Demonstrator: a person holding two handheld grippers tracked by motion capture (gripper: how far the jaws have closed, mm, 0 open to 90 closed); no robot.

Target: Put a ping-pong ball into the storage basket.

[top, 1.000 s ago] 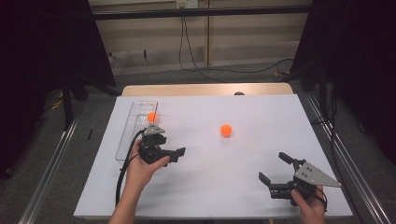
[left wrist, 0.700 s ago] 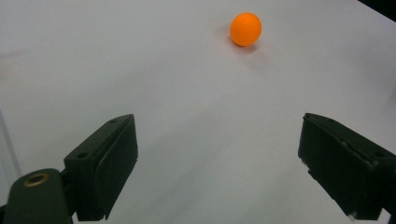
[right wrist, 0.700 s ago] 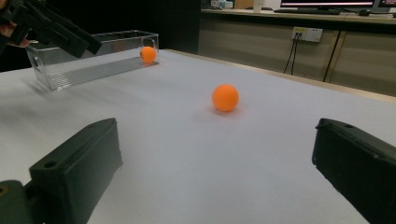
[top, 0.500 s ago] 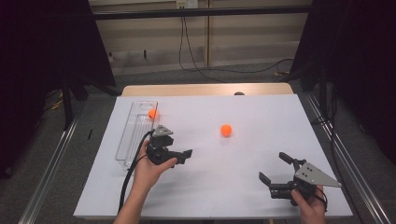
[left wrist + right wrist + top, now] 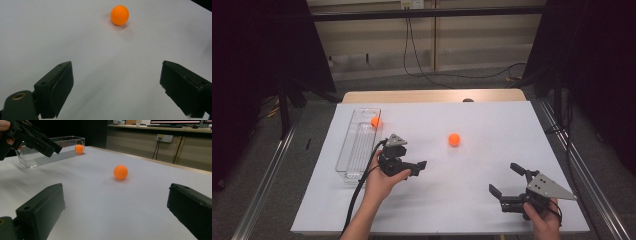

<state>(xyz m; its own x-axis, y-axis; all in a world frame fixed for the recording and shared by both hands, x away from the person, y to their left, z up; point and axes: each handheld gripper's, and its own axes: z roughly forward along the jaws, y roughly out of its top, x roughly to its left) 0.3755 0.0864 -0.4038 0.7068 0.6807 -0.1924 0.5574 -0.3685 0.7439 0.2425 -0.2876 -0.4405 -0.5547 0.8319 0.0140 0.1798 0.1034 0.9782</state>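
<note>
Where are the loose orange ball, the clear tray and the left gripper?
loose orange ball (image 5: 454, 139), high view, centre of the ball.
clear tray (image 5: 348, 160), high view, near left wall.
left gripper (image 5: 418, 167), high view, between its open jaws.

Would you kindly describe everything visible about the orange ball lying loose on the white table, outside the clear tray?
The small orange ball is round, smooth and matt, plastic by its look, with no markings to be seen. It rests alone on the white table, casting a faint shadow, right of the clear plastic tray. Nothing touches it except the table. The left gripper, jaws open and empty, points towards it but stands well short.
</note>
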